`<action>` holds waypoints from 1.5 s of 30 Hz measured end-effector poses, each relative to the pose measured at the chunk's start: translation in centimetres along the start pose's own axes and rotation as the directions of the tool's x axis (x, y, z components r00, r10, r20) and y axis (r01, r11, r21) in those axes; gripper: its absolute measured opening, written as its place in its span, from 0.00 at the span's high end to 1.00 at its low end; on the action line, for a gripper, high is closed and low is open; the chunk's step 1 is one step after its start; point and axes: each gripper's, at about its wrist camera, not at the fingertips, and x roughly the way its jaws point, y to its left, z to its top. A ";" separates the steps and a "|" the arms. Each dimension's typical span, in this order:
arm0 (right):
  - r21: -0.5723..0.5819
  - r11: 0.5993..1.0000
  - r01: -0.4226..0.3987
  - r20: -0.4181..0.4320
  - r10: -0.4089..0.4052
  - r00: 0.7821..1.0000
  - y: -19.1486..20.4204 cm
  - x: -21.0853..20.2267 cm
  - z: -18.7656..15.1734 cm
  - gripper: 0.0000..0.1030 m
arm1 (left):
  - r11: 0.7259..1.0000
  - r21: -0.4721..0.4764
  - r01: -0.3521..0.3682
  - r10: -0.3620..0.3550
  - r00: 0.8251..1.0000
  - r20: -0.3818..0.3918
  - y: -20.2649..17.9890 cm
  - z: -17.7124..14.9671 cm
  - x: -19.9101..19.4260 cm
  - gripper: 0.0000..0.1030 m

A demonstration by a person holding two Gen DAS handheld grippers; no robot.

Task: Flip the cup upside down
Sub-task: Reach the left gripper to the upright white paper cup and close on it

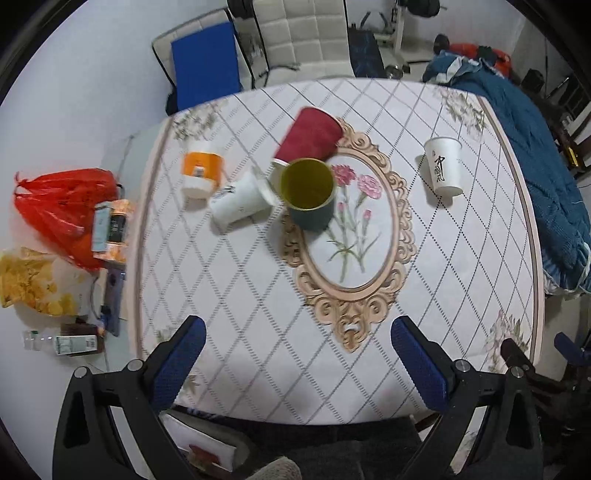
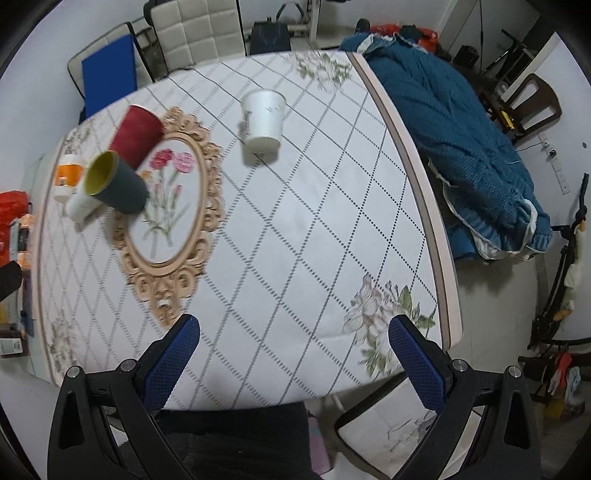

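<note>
Domestic premises, lived-in multi-use room. Evidence: dining table (image 2: 295,236) w/ floral quilted-pattern cover; padded chairs (image 1: 295,33) at far side; blue quilted blanket (image 2: 469,147) heaped beside table; clothing pile (image 2: 402,31) behind it. Floor clutter at left incl. red plastic bag (image 1: 62,206), snack packets (image 1: 33,284) & bottle (image 1: 66,341); exercise-type frame (image 1: 391,26) at rear, wooden chair (image 2: 535,107) by wall.

Red plastic bag (image 1: 62,206) slumped on the floor left of the table (image 1: 236,302), bottle (image 1: 62,341) lying nearby. Blue quilt (image 2: 461,147) heaped right, padded chair (image 2: 199,29) behind.
</note>
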 end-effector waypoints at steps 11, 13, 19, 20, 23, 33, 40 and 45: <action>-0.045 0.998 0.034 -0.091 -0.038 0.995 -4.5 7.4 6.5 0.00 | 0.999 0.037 0.008 -0.004 0.995 -0.100 -7.4 6.7 6.3 0.00; -0.046 0.998 0.041 -0.101 -0.045 0.994 -5.1 8.4 7.5 0.00 | 0.999 0.043 0.017 -0.012 0.993 -0.114 -8.6 8.2 7.2 0.00; -0.030 0.998 0.049 -0.122 -0.052 0.991 -7.0 11.1 10.7 0.00 | 0.997 0.053 0.061 -0.053 0.989 -0.137 -11.9 12.5 9.1 0.01; -0.031 0.998 0.055 -0.122 -0.059 0.991 -7.2 11.5 11.2 0.00 | 0.996 0.054 0.074 -0.066 0.988 -0.142 -12.4 13.1 9.3 0.01; -0.031 0.997 0.068 -0.122 -0.071 0.990 -7.9 12.4 12.8 0.00 | 0.993 0.047 0.111 -0.102 0.982 -0.160 -13.7 15.0 10.1 0.01; -0.047 0.993 0.106 -0.132 -0.111 0.985 -9.4 14.7 16.8 0.00 | 0.984 0.083 0.157 -0.133 0.961 -0.244 -18.7 19.8 13.8 0.03; -0.060 0.991 0.121 -0.137 -0.128 0.982 -10.2 15.7 18.2 0.00 | 0.981 0.108 0.163 -0.126 0.949 -0.287 -21.2 21.1 16.5 0.03; -0.067 0.990 0.127 -0.140 -0.135 0.981 -11.0 16.5 18.8 0.00 | 0.977 0.134 0.166 -0.119 0.944 -0.307 -22.3 21.2 18.3 0.03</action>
